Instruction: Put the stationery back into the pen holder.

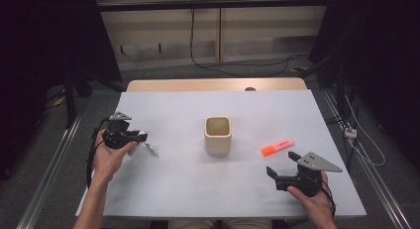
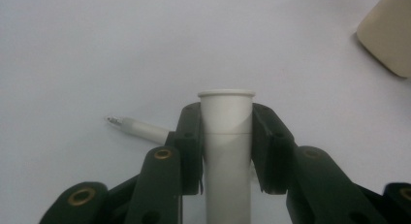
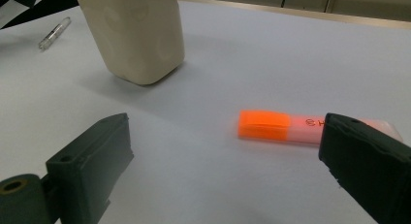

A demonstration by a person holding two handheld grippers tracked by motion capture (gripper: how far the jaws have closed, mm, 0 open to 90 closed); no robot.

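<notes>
My left gripper (image 1: 140,138) (image 2: 226,118) is shut on a white tube-shaped pen body (image 2: 227,136), which stands between its jaws. A thin white pen with a clear tip (image 2: 138,128) (image 1: 151,150) (image 3: 54,33) lies on the table just beyond it. A beige square cup (image 1: 218,135) (image 2: 387,35) (image 3: 133,35) stands upright mid-table. An orange-capped highlighter (image 1: 277,147) (image 3: 264,125) lies right of the cup. My right gripper (image 1: 281,162) (image 3: 225,139) is open and holds nothing, just short of the highlighter, whose far end sits behind the right jaw.
The table is covered with a white sheet (image 1: 198,189), with a wooden edge (image 1: 213,84) at the back. Dark curtains and cables stand beyond the table. Metal rails (image 1: 49,169) run along both sides on the floor.
</notes>
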